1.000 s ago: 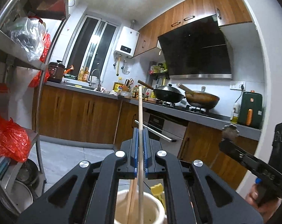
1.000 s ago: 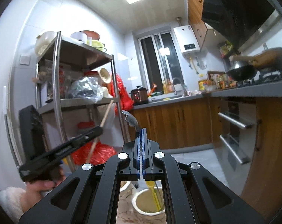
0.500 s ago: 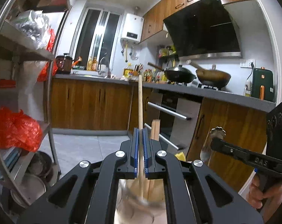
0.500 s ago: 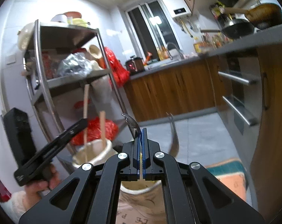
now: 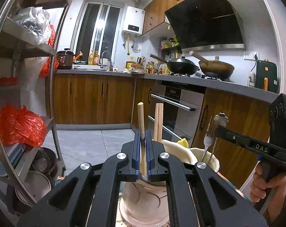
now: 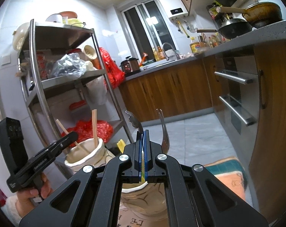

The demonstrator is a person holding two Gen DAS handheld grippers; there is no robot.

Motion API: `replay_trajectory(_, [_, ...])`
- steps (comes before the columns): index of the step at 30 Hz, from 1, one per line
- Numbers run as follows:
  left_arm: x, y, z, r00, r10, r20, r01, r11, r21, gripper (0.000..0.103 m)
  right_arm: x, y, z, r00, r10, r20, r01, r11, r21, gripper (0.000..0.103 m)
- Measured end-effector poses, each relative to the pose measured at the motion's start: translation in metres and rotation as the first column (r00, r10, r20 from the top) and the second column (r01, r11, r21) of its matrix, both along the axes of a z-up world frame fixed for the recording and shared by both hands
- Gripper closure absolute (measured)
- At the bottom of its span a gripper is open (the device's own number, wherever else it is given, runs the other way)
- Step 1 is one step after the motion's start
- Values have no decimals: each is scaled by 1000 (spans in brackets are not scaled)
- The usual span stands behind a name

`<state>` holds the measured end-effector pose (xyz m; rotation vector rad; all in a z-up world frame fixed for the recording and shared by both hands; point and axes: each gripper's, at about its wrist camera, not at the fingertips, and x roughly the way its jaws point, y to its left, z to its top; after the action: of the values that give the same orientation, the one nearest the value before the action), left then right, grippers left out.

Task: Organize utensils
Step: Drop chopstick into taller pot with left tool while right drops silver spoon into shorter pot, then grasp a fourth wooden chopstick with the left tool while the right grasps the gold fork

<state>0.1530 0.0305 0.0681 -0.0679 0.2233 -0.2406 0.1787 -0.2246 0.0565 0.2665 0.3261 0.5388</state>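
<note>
Now, starting at the left, the left gripper (image 5: pixel 142 151) is clamped narrow on a wooden chopstick (image 5: pixel 140 117), its lower end inside the cream holder (image 5: pixel 143 194) just below, beside two chopsticks (image 5: pixel 158 121) already standing there. Further right, the right gripper (image 6: pixel 142 151) pinches a metal utensil handle (image 6: pixel 134 120) over the second holder (image 6: pixel 143 198), where a fork (image 6: pixel 164 132) stands (a yellow piece shows too). Risk, as I judge it: letting go while either piece leans could tip it against the rim and out, or nudge the neighbouring holder.
</note>
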Motion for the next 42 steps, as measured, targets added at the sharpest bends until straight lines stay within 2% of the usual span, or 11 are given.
replay_trajectory(1, [0, -1, 0, 1000, 3, 1, -3, 1000, 6, 93, 1, 1, 0, 1000, 0, 2, 0, 1000, -3, 100])
replay_trajectory(3, [-2, -2, 0, 1000, 12, 9, -12, 1000, 16, 75, 2, 2, -1, 1000, 5, -4, -5, 1000, -16, 98])
replay_trajectory(4, [-4, -2, 1, 1000, 19, 22, -20, 1000, 18, 63, 2, 2, -2, 1000, 10, -5, -10, 1000, -18, 91])
replay_trajectory(7, [-8, -1, 4, 999, 30, 42, -31, 999, 22, 56, 1, 0, -1, 1000, 3, 9, -3, 1000, -14, 79])
replay_trajectory(8, [-9, 0, 5, 999, 33, 43, -34, 999, 20, 49, 0, -1, 0, 1000, 2, 17, -2, 1000, -10, 76])
replay_trajectory(14, [-16, 5, 6, 997, 62, 48, -62, 998, 13, 31, -11, -4, 9, 997, 6, 81, -8, 1000, 15, 46])
replay_trajectory(16, [-21, 6, 6, 996, 71, 56, -71, 997, 13, 24, -15, -4, 12, 995, 6, 99, -7, 1000, 11, 25])
replay_trajectory(19, [-32, 8, 6, 994, 90, 66, -91, 996, 6, 11, -25, -7, 16, 992, 1, 128, -1, 1000, -1, 9])
replay_trajectory(26, [-59, 8, -4, 996, 84, 35, -84, 996, -3, 6, -41, -17, 19, 990, -81, 119, 84, 996, -20, 5])
replay_trajectory(34, [-90, -8, -26, 998, 47, -30, -45, 998, 54, 6, -55, -31, 4, 988, -144, 57, 147, 988, -47, 5])
replay_trajectory(42, [-109, -17, -47, 989, 8, -146, -2, 999, 39, 6, -64, -39, -21, 968, -237, -83, 213, 950, -228, 5])
